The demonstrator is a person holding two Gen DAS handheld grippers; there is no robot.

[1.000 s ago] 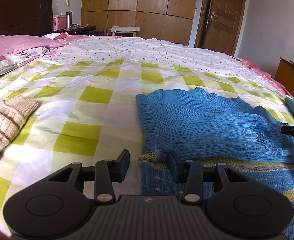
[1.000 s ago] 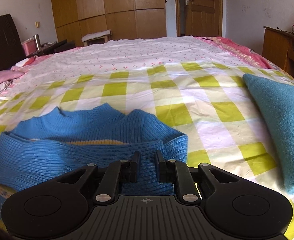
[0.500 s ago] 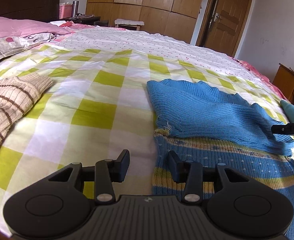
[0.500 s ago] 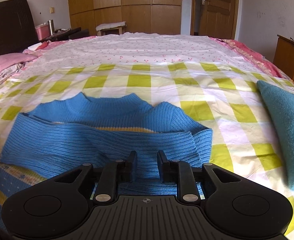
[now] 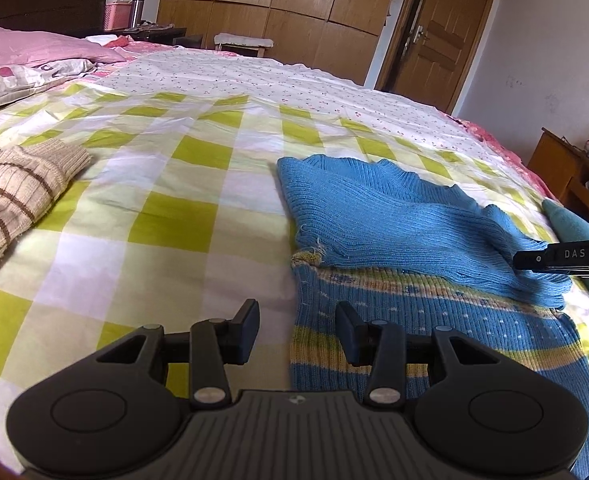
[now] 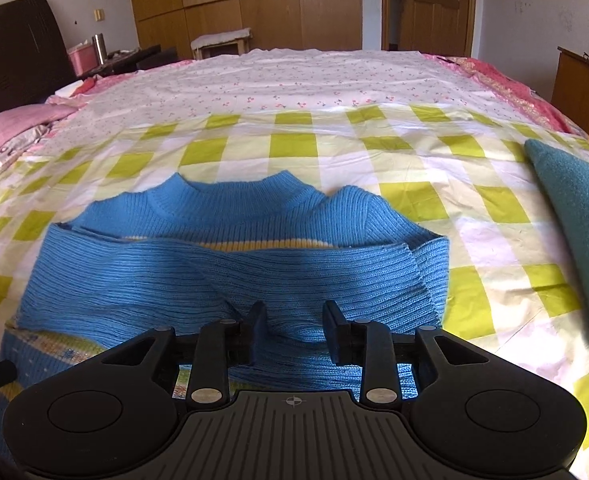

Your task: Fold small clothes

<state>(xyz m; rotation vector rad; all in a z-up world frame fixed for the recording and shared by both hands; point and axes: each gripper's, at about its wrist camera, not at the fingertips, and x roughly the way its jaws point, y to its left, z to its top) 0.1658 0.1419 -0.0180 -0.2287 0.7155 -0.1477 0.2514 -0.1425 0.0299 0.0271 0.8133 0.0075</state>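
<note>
Bed (image 5: 198,184): fills both views; green-and-white check cover near, floral sheet beyond; right edge curving off toward a wooden cabinet (image 5: 562,168).
Open room: broad bare check between sweater and striped knit; more bare check beyond the collar and to the sweater's right.
Sweater (image 6: 230,276): blue ribbed, flat on the check cover, collar toward the far side; both sleeves folded across the chest; striped and dotted hem nearest the left gripper; left edge straight, with a frayed cuff end at the fold.
Teal cloth (image 6: 578,236): at the bed's right edge, apart from the sweater.
Striped knit (image 5: 10,196): beige with brown lines, at the left edge, well apart from the sweater.
Pillows (image 5: 22,60): pink and grey, far left corner.
Left gripper (image 5: 297,330): jaws spread, nothing between the pads; astride the sweater's left hem edge, above it.
Right gripper (image 6: 293,330): jaws opening; folded sleeve fabric between the fingers, pads not pressing it.
</note>
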